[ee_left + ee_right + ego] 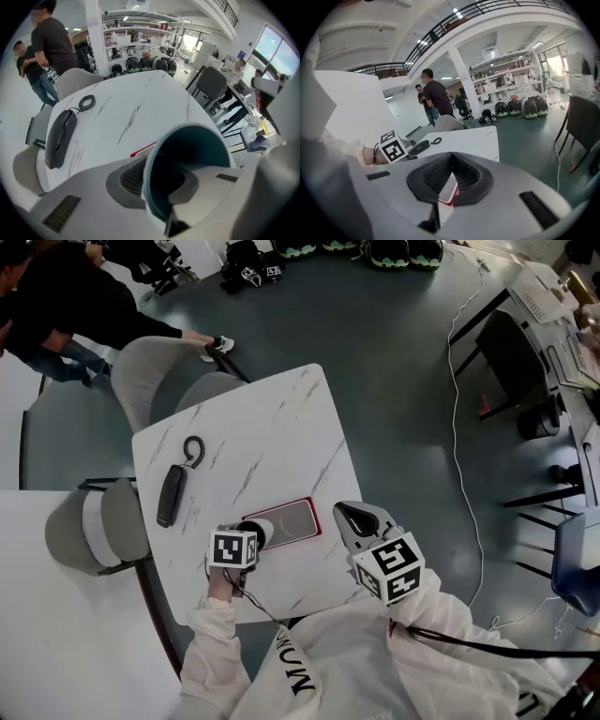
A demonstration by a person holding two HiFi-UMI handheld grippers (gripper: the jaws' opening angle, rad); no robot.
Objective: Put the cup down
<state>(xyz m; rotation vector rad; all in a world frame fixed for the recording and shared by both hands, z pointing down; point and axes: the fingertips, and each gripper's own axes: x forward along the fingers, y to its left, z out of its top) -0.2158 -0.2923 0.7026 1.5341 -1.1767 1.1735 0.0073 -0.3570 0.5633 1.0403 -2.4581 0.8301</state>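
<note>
Pinching cup point(202, 136) wall near table point(272, 442) edge: left fingers point(93, 187); right fingers point(426, 177) closed, empty.

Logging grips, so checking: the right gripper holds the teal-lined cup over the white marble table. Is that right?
Not quite: the left gripper holds the cup, its jaws clamped on the cup's wall, as the left gripper view shows. It is over the white marble table.

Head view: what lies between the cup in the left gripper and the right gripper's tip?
A red-rimmed tray, flat on the marble table, fills that stretch; the cup is at its left end. The head view shows it.
</note>
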